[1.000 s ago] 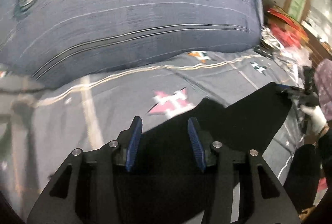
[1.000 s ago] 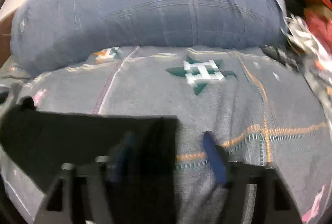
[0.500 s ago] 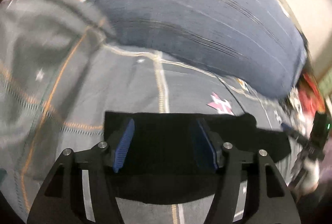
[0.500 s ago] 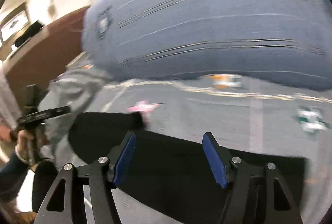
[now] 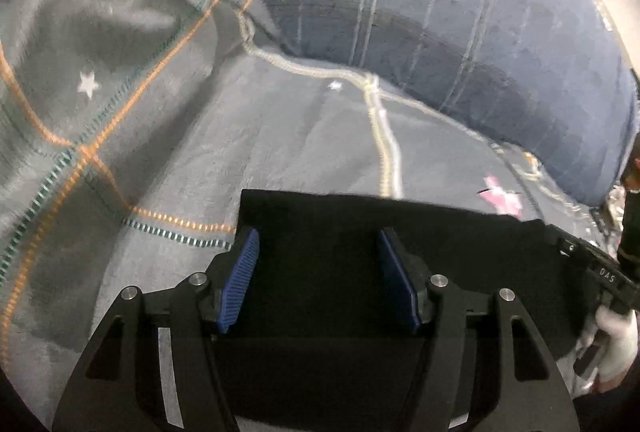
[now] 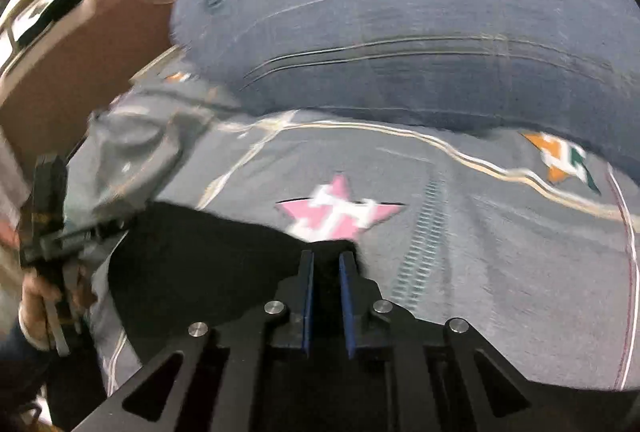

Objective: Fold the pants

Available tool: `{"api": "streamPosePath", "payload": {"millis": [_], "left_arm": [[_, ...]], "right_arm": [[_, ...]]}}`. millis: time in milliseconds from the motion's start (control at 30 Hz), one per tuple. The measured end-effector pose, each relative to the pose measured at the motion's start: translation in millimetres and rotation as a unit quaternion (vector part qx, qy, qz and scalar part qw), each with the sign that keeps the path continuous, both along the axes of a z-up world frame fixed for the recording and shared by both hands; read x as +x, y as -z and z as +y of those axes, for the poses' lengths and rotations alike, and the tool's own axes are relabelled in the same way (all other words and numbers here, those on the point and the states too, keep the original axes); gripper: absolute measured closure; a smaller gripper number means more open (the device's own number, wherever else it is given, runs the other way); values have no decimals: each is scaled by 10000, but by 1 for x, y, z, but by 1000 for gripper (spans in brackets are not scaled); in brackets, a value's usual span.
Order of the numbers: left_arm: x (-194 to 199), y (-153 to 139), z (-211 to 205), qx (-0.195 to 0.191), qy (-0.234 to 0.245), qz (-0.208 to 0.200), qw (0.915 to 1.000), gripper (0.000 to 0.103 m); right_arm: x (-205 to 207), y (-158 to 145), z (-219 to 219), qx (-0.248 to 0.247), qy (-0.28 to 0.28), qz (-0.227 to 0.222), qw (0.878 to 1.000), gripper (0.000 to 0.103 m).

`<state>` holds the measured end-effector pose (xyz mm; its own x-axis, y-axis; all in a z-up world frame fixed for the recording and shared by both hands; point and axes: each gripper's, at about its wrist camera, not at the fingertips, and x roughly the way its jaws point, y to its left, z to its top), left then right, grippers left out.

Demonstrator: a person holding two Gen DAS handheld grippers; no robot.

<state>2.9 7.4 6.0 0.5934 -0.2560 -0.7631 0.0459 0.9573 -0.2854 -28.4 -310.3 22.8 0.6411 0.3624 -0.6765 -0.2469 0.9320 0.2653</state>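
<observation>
The black pants (image 5: pixel 320 228) lie flat on a grey patterned bedspread (image 5: pixel 168 152). My left gripper (image 5: pixel 318 250) is open, its blue pads on either side of the pants' left end, just above the cloth. In the right wrist view the pants (image 6: pixel 192 264) spread to the left. My right gripper (image 6: pixel 327 259) is shut on a bunched corner of the pants, near a pink star on the bedspread (image 6: pixel 336 210). The right gripper also shows at the far right of the left wrist view (image 5: pixel 600 272).
A large dark blue striped pillow (image 5: pixel 460 12) lies along the back of the bed, also in the right wrist view (image 6: pixel 420 12). A brown headboard (image 6: pixel 80 64) stands at the left. The left hand with its gripper handle (image 6: pixel 48 232) shows at the left edge.
My right gripper has closed from wide open onto the pants' corner. Both cameras have swung; the left gripper stays open over the pants' left end.
</observation>
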Motion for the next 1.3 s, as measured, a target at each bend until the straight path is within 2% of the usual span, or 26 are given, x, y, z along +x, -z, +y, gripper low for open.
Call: {"api": "streamPosePath", "payload": {"millis": [67, 100, 267, 367, 433, 533, 767, 933, 1000, 1100, 1200, 1300], "left_arm": [[-2, -1, 1, 18, -20, -72, 10000, 41], [-3, -2, 0, 80, 3, -92, 9999, 41], [-16, -12, 1, 120, -168, -193, 9996, 42], [-28, -28, -4, 179, -134, -420, 9989, 42], [-37, -38, -9, 269, -96, -598, 9978, 42], [-51, -45, -18, 275, 22, -707, 9971, 42], [-63, -31, -33, 259, 149, -490, 9984, 41], [-64, -18, -43, 568, 208, -412, 9973, 42], [-65, -15, -46, 680, 216, -453, 9964, 41], [-67, -14, -49, 785, 229, -521, 9953, 41], [-68, -14, -48, 772, 241, -596, 9949, 41], [-71, -18, -47, 648, 258, -709, 9950, 41]], "right_arm": [[5, 14, -5, 109, 106, 180, 9997, 92], [4, 12, -4, 79, 104, 124, 9998, 92], [-12, -12, -2, -193, 354, -141, 9991, 90], [-34, -28, 7, -149, 189, -386, 9990, 89], [-47, -33, 19, -292, 50, -480, 9984, 86], [-60, -31, 37, -342, -267, -390, 9983, 73], [-78, -5, 69, -439, -477, -230, 9976, 72], [-83, 14, 78, -611, -389, -158, 9972, 69], [-85, 16, 79, -563, -418, -233, 9973, 60], [-85, 17, 81, -530, -449, -227, 9973, 53], [-85, 15, 83, -538, -470, -217, 9972, 52], [-87, 10, 75, -327, -380, -147, 9986, 52]]}}
